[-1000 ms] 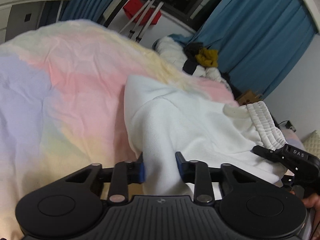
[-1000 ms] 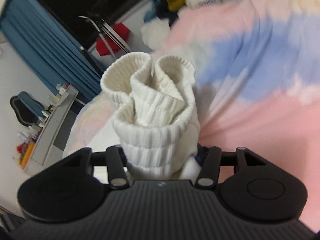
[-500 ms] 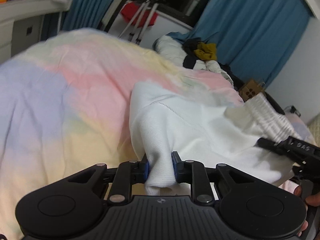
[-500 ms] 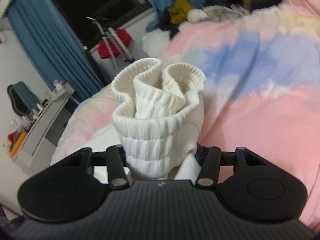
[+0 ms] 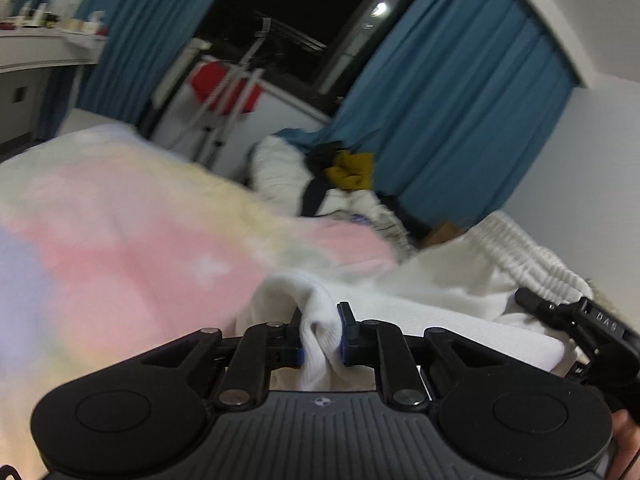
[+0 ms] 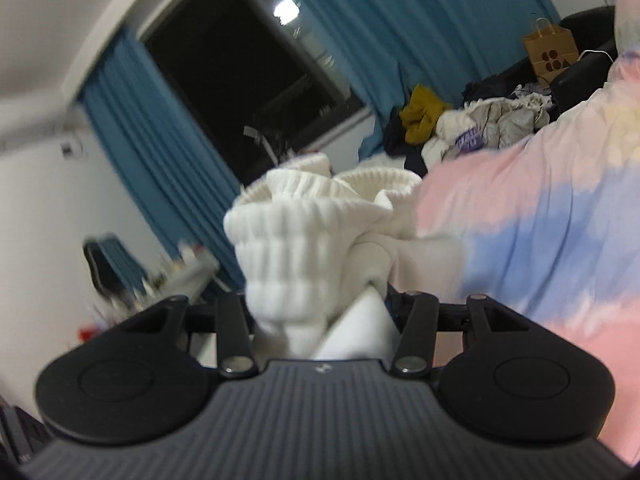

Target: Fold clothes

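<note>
Left gripper [image 5: 320,332]: jaws have just been closing, now nearly shut, pinching a fold of the white garment [image 5: 420,292] above the pastel bed [image 5: 120,264]. Right gripper [image 6: 320,312]: jaws abt half open, clamping its bunched ribbed waistband [image 6: 296,232]; pads hidden by cloth. Both views blurred. Only right view shows the paper bag [image 6: 551,50].

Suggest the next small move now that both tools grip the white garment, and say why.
Probably carry both ends across the bedspread and lay them down as a fold. The left tool, whose jaws have just been closing, pinches a thin edge of the white garment; the right tool clamps its bunched ribbed waistband.
</note>
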